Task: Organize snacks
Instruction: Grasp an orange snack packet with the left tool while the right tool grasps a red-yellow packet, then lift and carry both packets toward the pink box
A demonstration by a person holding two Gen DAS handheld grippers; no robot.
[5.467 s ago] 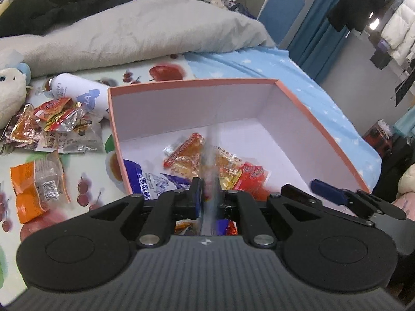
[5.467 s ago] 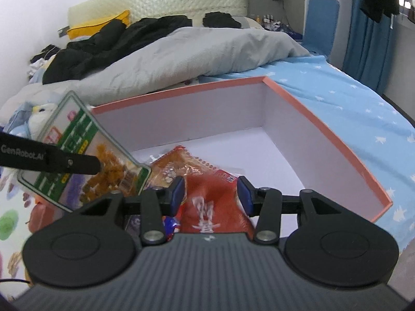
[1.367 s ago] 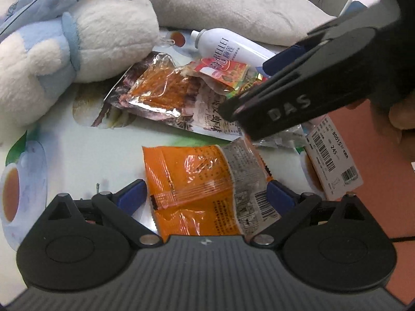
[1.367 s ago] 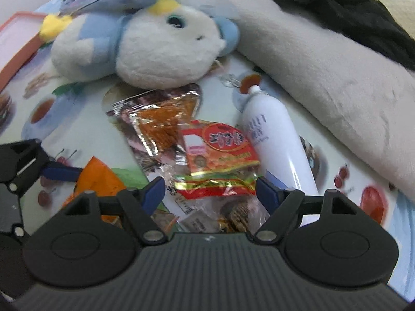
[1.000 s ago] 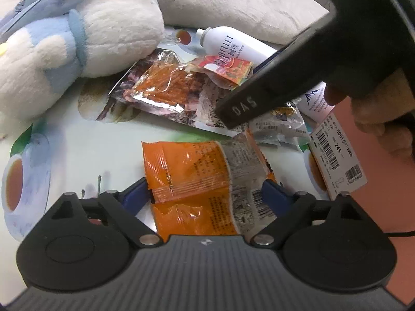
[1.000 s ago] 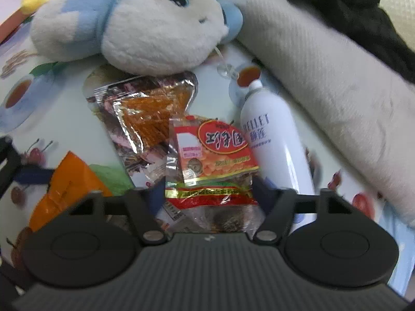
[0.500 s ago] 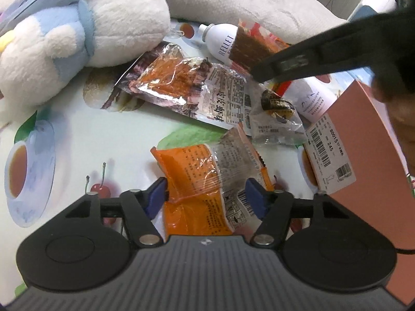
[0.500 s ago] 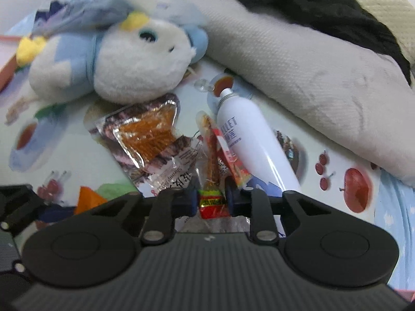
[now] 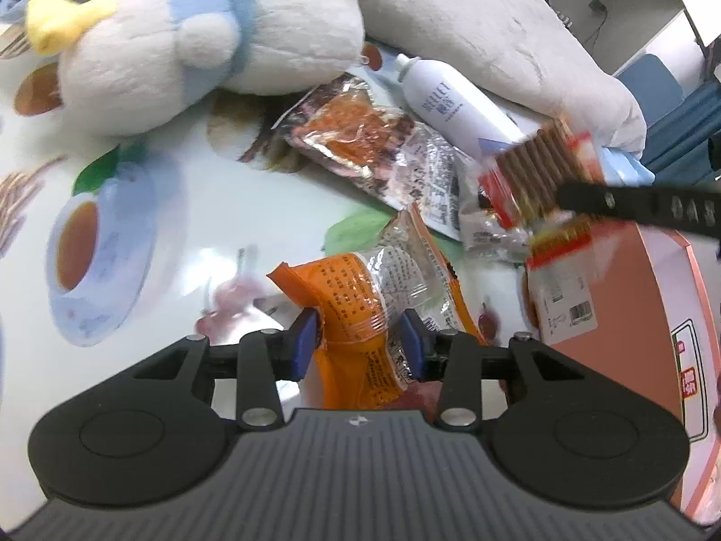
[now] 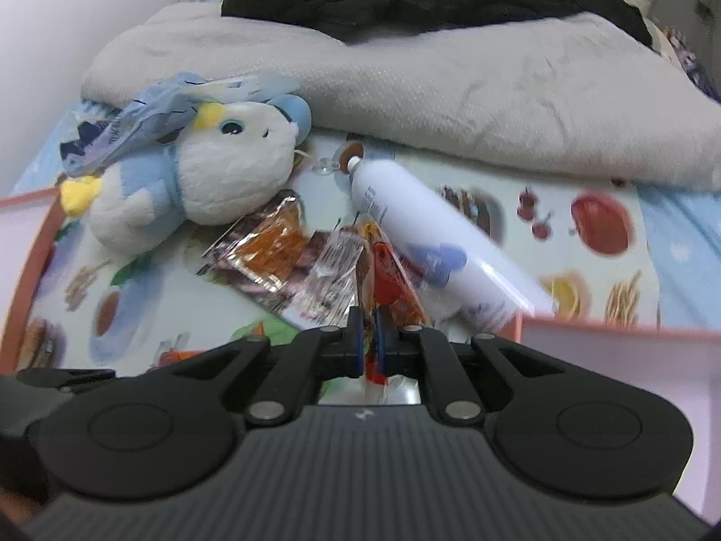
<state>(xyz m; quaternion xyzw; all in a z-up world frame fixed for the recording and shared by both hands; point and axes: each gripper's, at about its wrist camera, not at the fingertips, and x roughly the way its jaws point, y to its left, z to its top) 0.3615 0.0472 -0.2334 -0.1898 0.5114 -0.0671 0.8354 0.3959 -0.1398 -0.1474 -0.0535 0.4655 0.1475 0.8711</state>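
An orange snack packet point(image 9: 356, 297) lies crumpled between the blue pads of my left gripper point(image 9: 359, 340). The jaws are closing and both pads press its sides, just above the printed mat. My right gripper point(image 10: 369, 342) is shut on a red snack packet point(image 10: 387, 279), seen edge-on and lifted off the mat. In the left wrist view that red packet point(image 9: 540, 171) hangs from the right gripper's black finger point(image 9: 631, 203) over the corner of the salmon box point(image 9: 631, 315). The box's rim point(image 10: 631, 329) shows at lower right in the right wrist view.
A foil packet of orange snacks point(image 9: 360, 135) and a small clear packet point(image 9: 491, 234) lie on the mat. A white bottle point(image 9: 450, 103), a white-and-blue plush toy point(image 9: 203, 36) and a grey blanket point(image 10: 450, 90) sit behind. Another salmon edge point(image 10: 27, 270) is at the left.
My right gripper closed on the red packet, rolled and lifted it off the pile toward the box. My left jaws narrowed onto the orange packet, bunching it.
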